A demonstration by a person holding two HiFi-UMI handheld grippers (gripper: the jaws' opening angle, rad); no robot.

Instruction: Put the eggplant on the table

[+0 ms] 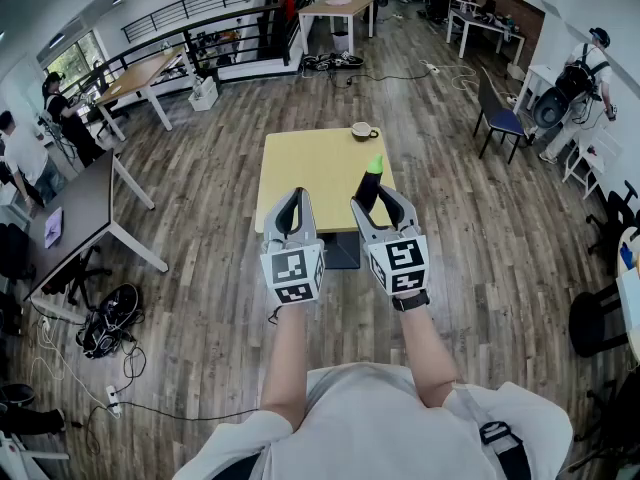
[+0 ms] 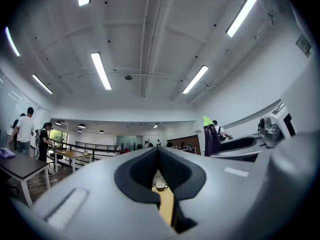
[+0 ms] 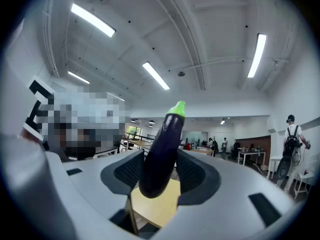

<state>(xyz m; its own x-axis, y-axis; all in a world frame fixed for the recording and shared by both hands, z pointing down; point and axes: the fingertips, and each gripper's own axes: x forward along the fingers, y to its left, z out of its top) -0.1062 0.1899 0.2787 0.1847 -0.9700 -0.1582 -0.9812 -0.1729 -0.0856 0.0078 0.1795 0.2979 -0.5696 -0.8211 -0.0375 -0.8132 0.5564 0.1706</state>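
A dark purple eggplant (image 3: 160, 156) with a bright green cap stands upright between the jaws of my right gripper (image 1: 381, 204), which is shut on it. In the head view the eggplant (image 1: 370, 183) hangs over the near right part of the yellow table (image 1: 310, 173). The left gripper view shows that eggplant (image 2: 211, 136) off to its right. My left gripper (image 1: 289, 211) is held level beside the right one, above the table's near edge. Its jaws are shut with nothing between them, their dark pads (image 2: 146, 171) nearly touching.
A cup on a saucer (image 1: 362, 130) sits at the table's far right edge. A blue chair (image 1: 497, 118) stands right of the table on the wooden floor. Desks, cables and several people stand around the room's edges.
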